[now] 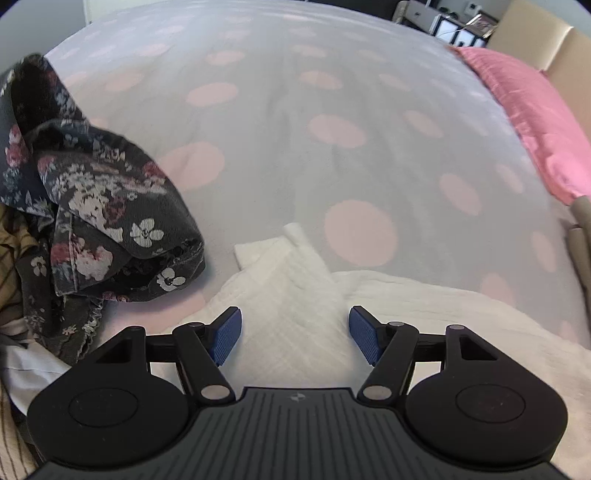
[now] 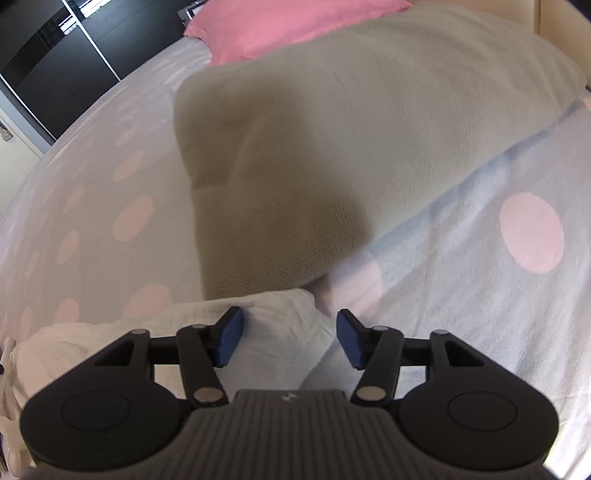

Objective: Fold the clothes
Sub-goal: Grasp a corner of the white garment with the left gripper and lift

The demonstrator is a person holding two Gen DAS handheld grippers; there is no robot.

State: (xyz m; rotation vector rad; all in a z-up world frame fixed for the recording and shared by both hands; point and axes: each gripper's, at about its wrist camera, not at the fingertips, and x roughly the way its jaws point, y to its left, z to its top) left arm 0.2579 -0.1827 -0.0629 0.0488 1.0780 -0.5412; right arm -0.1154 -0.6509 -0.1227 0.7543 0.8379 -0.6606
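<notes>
Left gripper (image 1: 294, 334) wide open above a white garment (image 1: 288, 295), blue pads (image 1: 226, 338) apart, nothing held. White garment spread on a pale bedsheet (image 1: 280, 122) with pink dots. Dark floral garment (image 1: 96, 206) heaped to the left, near the white one. Right gripper (image 2: 290, 338) also wide open, empty, over the white garment's edge (image 2: 273, 317). Grey-green blanket (image 2: 332, 147) just beyond; pink pillow (image 2: 280, 26) farther back.
</notes>
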